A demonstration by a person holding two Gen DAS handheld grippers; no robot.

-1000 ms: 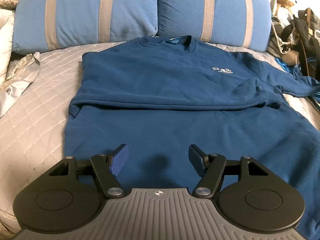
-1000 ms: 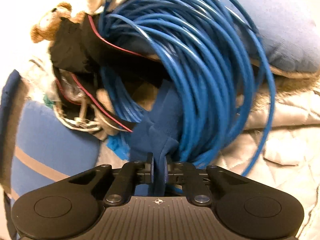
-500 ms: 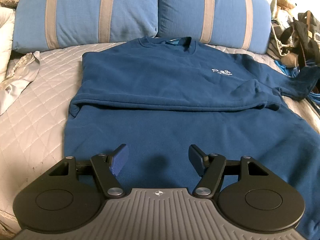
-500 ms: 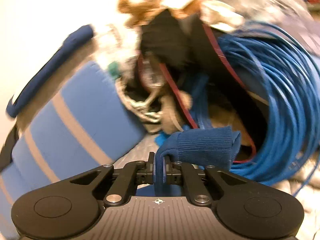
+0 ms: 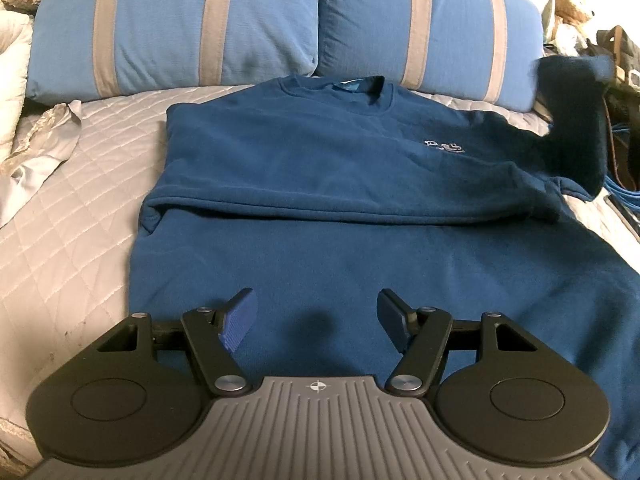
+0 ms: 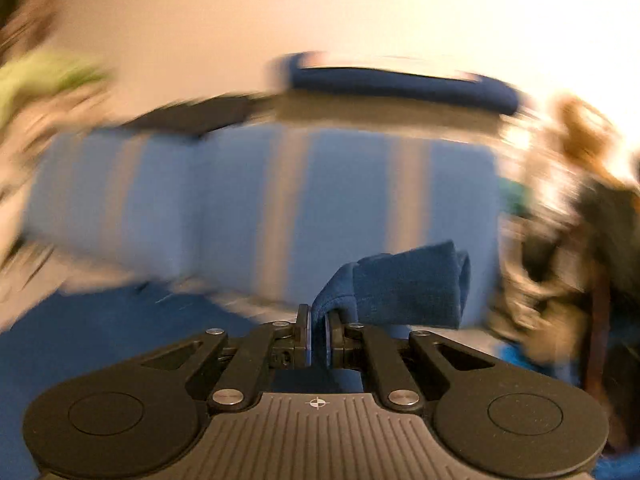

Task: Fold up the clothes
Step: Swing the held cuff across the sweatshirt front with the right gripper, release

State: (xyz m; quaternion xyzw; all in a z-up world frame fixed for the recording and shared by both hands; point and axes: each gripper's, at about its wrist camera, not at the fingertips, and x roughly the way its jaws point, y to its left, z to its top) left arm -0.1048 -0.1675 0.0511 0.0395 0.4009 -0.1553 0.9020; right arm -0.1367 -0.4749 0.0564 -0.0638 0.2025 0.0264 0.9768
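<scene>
Navy sweatshirt (image 5: 340, 184) lies flat on the bed (image 5: 72, 216), collar toward the striped pillows (image 5: 172, 24). Left gripper (image 5: 316, 316) hovers over its hem, fingers spread and empty. Right gripper (image 6: 318, 336) pinches the sleeve cuff (image 6: 408, 292), lifted before the pillows.

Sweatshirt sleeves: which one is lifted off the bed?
The right-side sleeve, raised by the right hand-held gripper pinching its cuff; the other is folded in.

Right wrist view is smeared by motion: pillows (image 6: 280, 200), brown shape at right (image 6: 580, 140) and green patch at left (image 6: 36, 80) cannot be identified. Sweatshirt (image 5: 340, 184) is cut off by the right edge of the left wrist view; its raised sleeve (image 5: 572, 92) is blurred, holder unseen there.
</scene>
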